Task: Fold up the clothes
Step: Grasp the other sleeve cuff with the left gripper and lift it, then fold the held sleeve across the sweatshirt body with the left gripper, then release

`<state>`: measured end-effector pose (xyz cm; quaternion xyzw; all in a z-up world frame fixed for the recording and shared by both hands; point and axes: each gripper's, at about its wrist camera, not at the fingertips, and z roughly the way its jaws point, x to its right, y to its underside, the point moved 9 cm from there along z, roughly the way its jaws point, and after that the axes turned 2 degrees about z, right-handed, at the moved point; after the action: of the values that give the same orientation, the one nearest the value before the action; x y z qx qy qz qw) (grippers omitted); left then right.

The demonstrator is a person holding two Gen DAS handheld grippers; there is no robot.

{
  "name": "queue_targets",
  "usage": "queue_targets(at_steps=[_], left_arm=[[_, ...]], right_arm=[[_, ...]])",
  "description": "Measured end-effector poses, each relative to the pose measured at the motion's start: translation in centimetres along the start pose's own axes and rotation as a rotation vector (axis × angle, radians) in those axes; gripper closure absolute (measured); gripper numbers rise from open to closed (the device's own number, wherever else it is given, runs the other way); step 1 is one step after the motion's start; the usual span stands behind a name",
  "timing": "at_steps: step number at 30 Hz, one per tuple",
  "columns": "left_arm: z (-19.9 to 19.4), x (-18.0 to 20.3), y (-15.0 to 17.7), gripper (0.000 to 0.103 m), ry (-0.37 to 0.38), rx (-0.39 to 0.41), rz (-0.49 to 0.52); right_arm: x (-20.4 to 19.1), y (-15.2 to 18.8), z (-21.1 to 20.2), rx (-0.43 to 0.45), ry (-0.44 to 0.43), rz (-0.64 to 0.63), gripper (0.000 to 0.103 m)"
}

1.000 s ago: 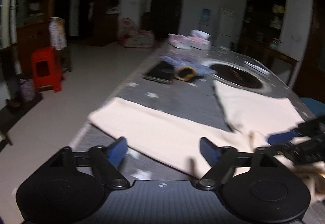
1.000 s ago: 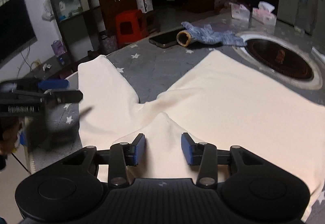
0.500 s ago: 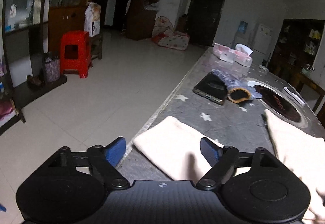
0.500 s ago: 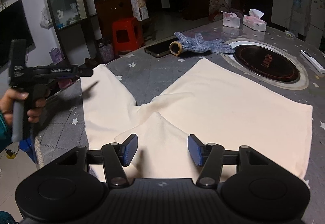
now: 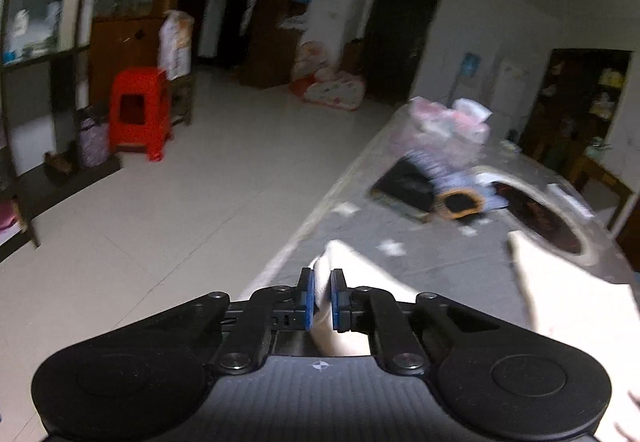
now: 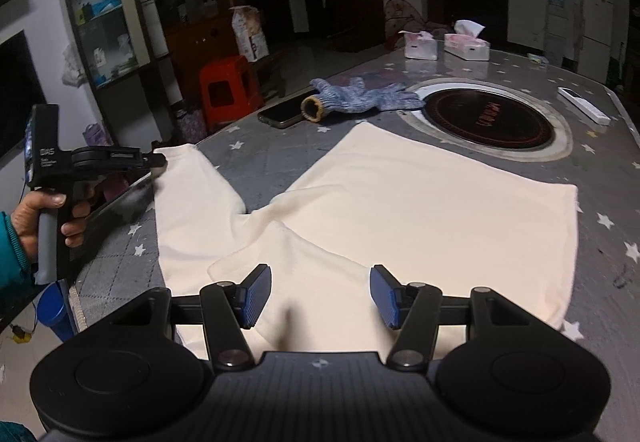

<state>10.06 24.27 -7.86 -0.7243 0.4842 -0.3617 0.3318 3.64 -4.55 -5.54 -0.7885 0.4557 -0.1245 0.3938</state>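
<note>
A cream garment [image 6: 420, 209] lies spread across the grey starred table [image 6: 612, 282], its body flat just this side of the round hob [image 6: 486, 121], little of the folding yet done by the look of it. One sleeve [image 6: 188, 201] stretches out toward the table's left edge, and a fold near the shoulder [image 6: 288, 254] already lies over the body in front of the right gripper [image 6: 316, 296], whose fingers stand apart with nothing pinched, cloth only beneath them. At the sleeve's far end, the left gripper [image 5: 320, 298], held in a person's hand [image 6: 38, 217], has its blue pads [image 5: 307, 298] clamped on the cuff [image 5: 340, 262]. The sleeve likely gets carried in over the body next; then the halving is left. Beyond the garment, beside the hob, a glove [image 6: 360, 97] and a phone [image 6: 282, 113] sit untouched.
</note>
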Motion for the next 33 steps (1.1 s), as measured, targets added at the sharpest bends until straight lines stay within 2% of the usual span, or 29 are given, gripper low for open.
queue_targets(at_steps=[4,9,15,18,26,30,33], left_arm=[[-2.5,4.0,-1.2,0.094,0.109,0.044,0.042],[-6.3,11.0,-2.0,0.094,0.293,0.08,0.11],[-9.7,19.0,-1.2,0.095,0.485,0.078,0.183],[-10.3,22.5,0.0,0.095,0.556,0.059,0.214],[-9.3,29.0,4.4,0.094,0.66,-0.045,0.306],[-8.1,30.9,7.0,0.094,0.693,-0.116,0.351],[-7.5,31.6,8.6,0.093,0.686,-0.138,0.381]], right_arm=[[1.1,0.3,-1.1,0.02,0.016,0.026,0.047],[2.7,0.9,-2.7,0.045,0.038,0.067,0.047],[5.0,2.6,-5.1,0.072,0.077,0.122,0.047],[6.4,3.4,-6.3,0.085,0.099,0.157,0.047],[9.8,5.6,-8.9,0.116,0.156,0.247,0.047],[11.0,6.3,-9.6,0.127,0.176,0.289,0.047],[11.4,6.6,-9.6,0.128,0.183,0.306,0.047]])
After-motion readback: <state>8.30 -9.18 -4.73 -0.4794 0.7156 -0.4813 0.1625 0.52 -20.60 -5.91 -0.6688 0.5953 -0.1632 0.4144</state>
